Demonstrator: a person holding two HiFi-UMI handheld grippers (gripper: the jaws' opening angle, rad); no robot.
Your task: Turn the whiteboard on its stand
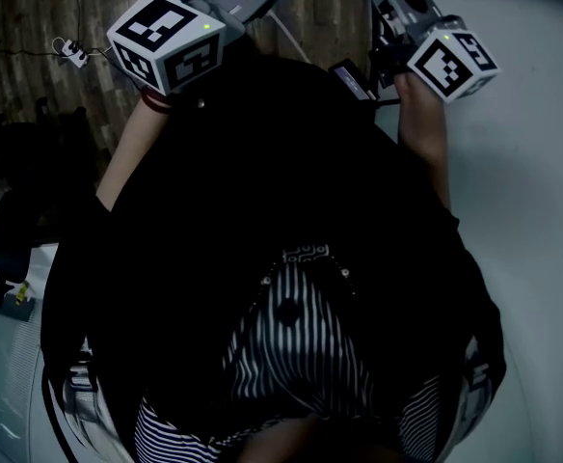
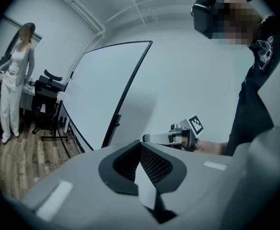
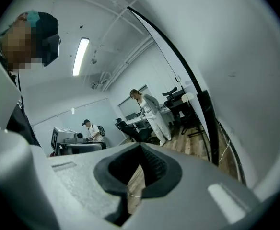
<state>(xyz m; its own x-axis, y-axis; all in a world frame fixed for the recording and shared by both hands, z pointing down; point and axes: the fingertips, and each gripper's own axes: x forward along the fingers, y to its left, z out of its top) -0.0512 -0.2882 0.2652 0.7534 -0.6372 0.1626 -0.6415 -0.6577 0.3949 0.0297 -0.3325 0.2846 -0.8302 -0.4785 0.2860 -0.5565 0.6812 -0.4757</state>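
Grey plastic shells and black ribbed pads fill my foreground. The left gripper (image 2: 141,146) has its jaws pressed together with nothing between them. The right gripper (image 3: 140,146) is closed the same way, also empty. In the left gripper view I see the right one ahead with its marker cube, held out at arm's length.

Beyond them lies a wood plank floor (image 2: 20,162) under pale walls (image 2: 192,80), and a long ceiling lamp (image 3: 80,56) glows overhead. Black office chairs (image 2: 48,92) stand by desks at the far side. A person in white trousers (image 2: 15,80) stands there, well apart from the board, and a person in a cap (image 3: 89,128) is farther back at some equipment.

The whiteboard (image 2: 109,87) has a blank white face in a thin black frame and looks tilted, its top leaning right. Black stand legs (image 2: 53,138) show on the floor beneath it. It sits ahead and left of my left jaws, apart from them. In the right gripper view it sweeps close along the right side.
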